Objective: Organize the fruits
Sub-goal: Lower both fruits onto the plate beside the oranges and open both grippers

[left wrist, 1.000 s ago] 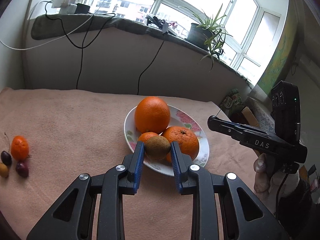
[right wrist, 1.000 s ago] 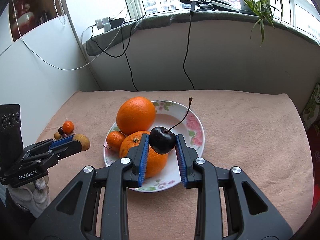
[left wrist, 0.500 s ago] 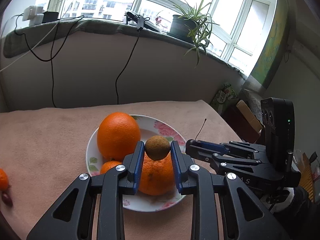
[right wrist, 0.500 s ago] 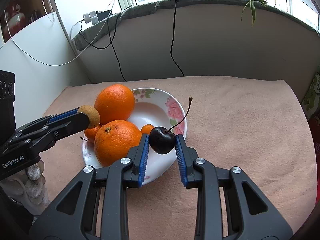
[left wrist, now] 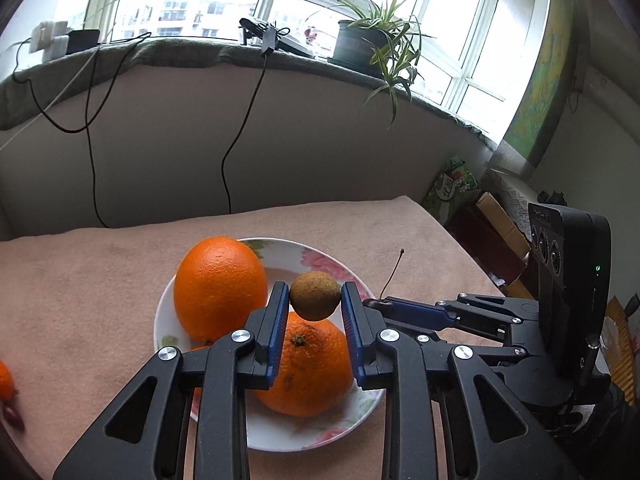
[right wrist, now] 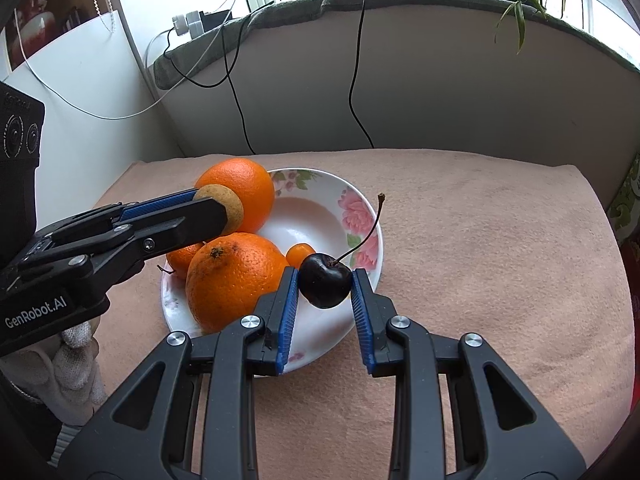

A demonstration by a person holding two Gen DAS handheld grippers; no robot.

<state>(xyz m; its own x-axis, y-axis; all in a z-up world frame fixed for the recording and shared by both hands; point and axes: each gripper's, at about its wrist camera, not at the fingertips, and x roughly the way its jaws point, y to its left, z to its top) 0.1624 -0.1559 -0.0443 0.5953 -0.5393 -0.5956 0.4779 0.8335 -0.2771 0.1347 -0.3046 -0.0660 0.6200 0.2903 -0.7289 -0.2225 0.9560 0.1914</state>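
Between our right tongs we pinch a dark cherry, its stem rising up and away to the right. It hangs over the near right rim of the flowered plate, so the bare white hollow lies just ahead and slightly left of these tongs, a short forward drop by our guess. Our left tongs are pressed onto a small brown fruit (a longan, perhaps; we cannot be sure), held above the nearer orange, with the bigger orange ahead to their left. The right tongs look nearer the free spot. A small orange fruit sits just left of the cherry. The plate rests on a pinkish cloth over the desk; beyond stand a wall, trailing cables and a windowsill with a potted plant.
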